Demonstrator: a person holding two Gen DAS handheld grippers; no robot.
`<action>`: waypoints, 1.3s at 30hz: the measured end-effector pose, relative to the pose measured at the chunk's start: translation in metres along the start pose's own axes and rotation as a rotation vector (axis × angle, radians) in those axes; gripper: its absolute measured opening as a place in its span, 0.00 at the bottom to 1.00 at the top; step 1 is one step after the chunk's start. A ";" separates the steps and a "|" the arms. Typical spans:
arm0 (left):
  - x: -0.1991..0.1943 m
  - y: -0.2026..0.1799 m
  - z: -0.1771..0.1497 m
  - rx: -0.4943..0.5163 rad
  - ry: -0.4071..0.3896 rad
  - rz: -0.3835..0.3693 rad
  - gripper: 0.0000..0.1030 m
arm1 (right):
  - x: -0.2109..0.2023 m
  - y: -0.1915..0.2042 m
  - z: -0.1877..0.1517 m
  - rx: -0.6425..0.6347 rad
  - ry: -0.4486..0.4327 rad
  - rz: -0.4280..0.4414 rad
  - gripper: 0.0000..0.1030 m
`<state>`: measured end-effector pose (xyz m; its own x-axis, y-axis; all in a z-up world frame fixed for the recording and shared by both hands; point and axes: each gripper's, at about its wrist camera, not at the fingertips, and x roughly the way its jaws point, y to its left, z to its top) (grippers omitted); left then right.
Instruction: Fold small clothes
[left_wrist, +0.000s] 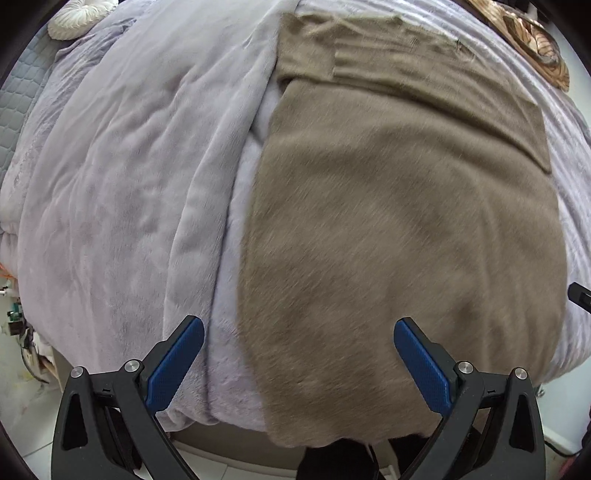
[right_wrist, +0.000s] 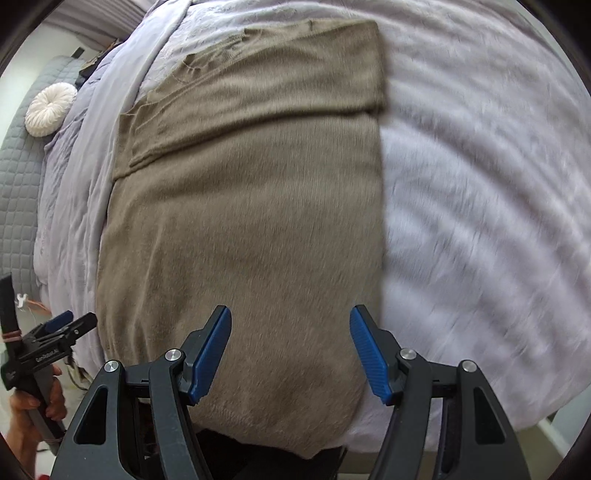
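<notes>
- The left gripper (left_wrist: 298, 334) has its blue-padded fingers (left_wrist: 173, 363) spread wide with nothing between the pads; the near left edge of the brown sweater (left_wrist: 399, 236) runs through the gap below them.
- The right gripper (right_wrist: 290, 325) also stands wide, its fingers (right_wrist: 369, 356) gripping nothing, poised over the near right part of the sweater (right_wrist: 243, 229), whose right edge passes just under the right-hand finger.
- The sweater lies flat, stretching away from both pairs of fingers, with its sleeves folded across the far end; its near hem droops over the bed's edge below the fingertips.
- Under the sweater lies a pale lilac plush blanket (left_wrist: 122, 192), rumpled into long folds to the left of the left gripper's fingers and smoother to the right of the right gripper's fingers (right_wrist: 480, 206).
- In the right wrist view the left gripper (right_wrist: 70, 321) shows low at the left, beside the sweater's near left edge, with a hand (right_wrist: 26, 410) around its handle.
- Far beyond the fingers, up left, a round white pleated cushion (right_wrist: 50, 109) rests against a grey quilted headboard (right_wrist: 18, 192).
</notes>
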<state>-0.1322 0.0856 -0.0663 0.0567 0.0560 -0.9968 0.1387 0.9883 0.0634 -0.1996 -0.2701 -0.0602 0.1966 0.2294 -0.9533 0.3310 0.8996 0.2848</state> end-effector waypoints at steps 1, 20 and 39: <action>0.006 0.006 -0.007 -0.003 0.013 -0.007 1.00 | 0.002 -0.001 -0.007 0.012 0.003 -0.004 0.68; 0.046 0.007 -0.064 0.049 0.104 -0.311 0.90 | 0.038 -0.047 -0.123 0.248 0.057 0.226 0.68; -0.022 0.049 0.013 -0.080 -0.064 -0.571 0.13 | -0.013 -0.044 -0.042 0.352 -0.115 0.727 0.10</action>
<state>-0.1138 0.1307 -0.0403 0.0549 -0.4951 -0.8671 0.0896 0.8674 -0.4895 -0.2550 -0.2972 -0.0644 0.5614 0.6542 -0.5068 0.3510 0.3664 0.8617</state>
